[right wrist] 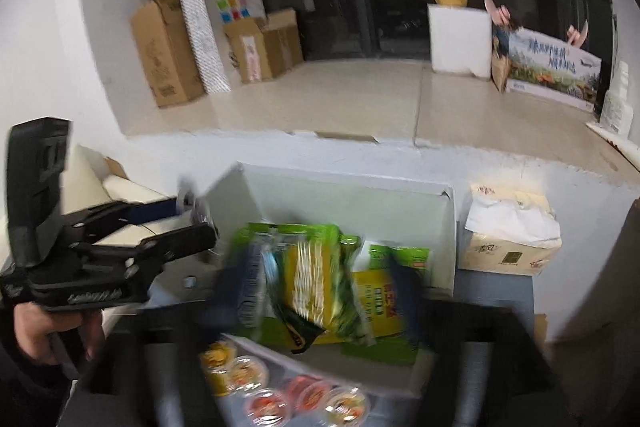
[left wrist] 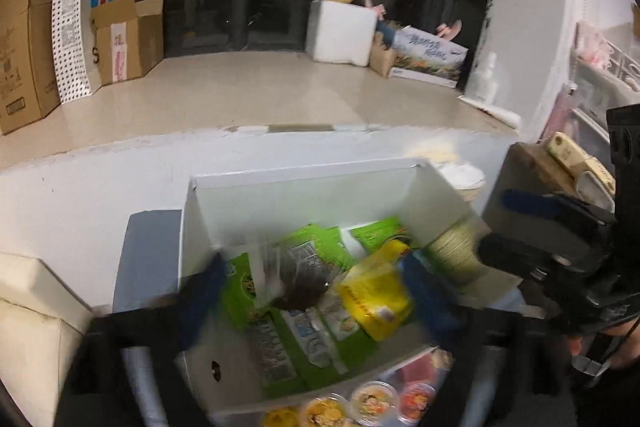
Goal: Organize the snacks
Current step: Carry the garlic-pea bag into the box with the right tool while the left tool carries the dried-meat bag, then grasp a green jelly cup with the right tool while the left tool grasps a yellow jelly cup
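An open white box (left wrist: 304, 195) holds green snack packets and a yellow packet (left wrist: 376, 303). My left gripper (left wrist: 318, 291) hangs over it, open, blue fingers (left wrist: 204, 291) wide apart. A clear packet with dark contents (left wrist: 296, 283) shows blurred between them, with a gap on each side. My right gripper (right wrist: 320, 287) is open too, above the same box (right wrist: 344, 195). A green and yellow packet (right wrist: 316, 283) sits blurred between its fingers (right wrist: 404, 287), free of the right pad. Each gripper shows in the other's view: right gripper (left wrist: 508, 231), left gripper (right wrist: 188, 223).
Several jelly cups (right wrist: 264, 403) sit in front of the box. A tissue pack (right wrist: 508, 235) stands at its right, next to stacked paper bowls (left wrist: 452, 251). Behind is a tiled ledge (left wrist: 260, 87) with cardboard boxes (left wrist: 24, 47), a paper bag (left wrist: 88, 15) and a foam box (left wrist: 340, 31).
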{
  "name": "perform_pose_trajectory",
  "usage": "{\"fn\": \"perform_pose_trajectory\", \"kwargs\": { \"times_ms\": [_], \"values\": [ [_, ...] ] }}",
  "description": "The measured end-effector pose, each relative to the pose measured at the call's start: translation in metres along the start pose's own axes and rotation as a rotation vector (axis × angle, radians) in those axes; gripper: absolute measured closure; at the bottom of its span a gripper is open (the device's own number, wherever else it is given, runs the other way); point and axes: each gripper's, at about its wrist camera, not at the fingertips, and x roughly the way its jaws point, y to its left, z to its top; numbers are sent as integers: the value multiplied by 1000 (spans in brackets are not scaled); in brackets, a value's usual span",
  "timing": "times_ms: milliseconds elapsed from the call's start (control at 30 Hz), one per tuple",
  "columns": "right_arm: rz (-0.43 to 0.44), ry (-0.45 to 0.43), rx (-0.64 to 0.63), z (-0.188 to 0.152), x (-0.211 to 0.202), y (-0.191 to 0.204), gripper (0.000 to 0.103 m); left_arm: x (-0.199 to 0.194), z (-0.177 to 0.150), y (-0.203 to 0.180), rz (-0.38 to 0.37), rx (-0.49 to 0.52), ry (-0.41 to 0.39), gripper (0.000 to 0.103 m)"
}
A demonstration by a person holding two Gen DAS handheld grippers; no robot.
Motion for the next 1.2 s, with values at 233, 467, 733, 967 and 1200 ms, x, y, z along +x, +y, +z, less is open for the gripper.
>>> {"fn": "perform_pose_trajectory", "kwargs": {
  "times_ms": [233,467,733,967,1200],
  "values": [
    [-21,-37,90,-11,-4,-25,0,-3,-14,7,-33,-13,-2,0],
    [3,-74,88,-19,-34,-24,0,-30,-23,-3,-48,13,-23,0],
    [44,-113,112,-72,-87,-20,0,-80,-82,-24,-75,6,-55,0],
    [43,-87,228,-160,-106,-26,0,-94,-162,-38,-117,-75,14,0],
    [14,4,240,-200,-86,-28,0,-83,-195,-46,-137,-86,94,0]
  ]
}}
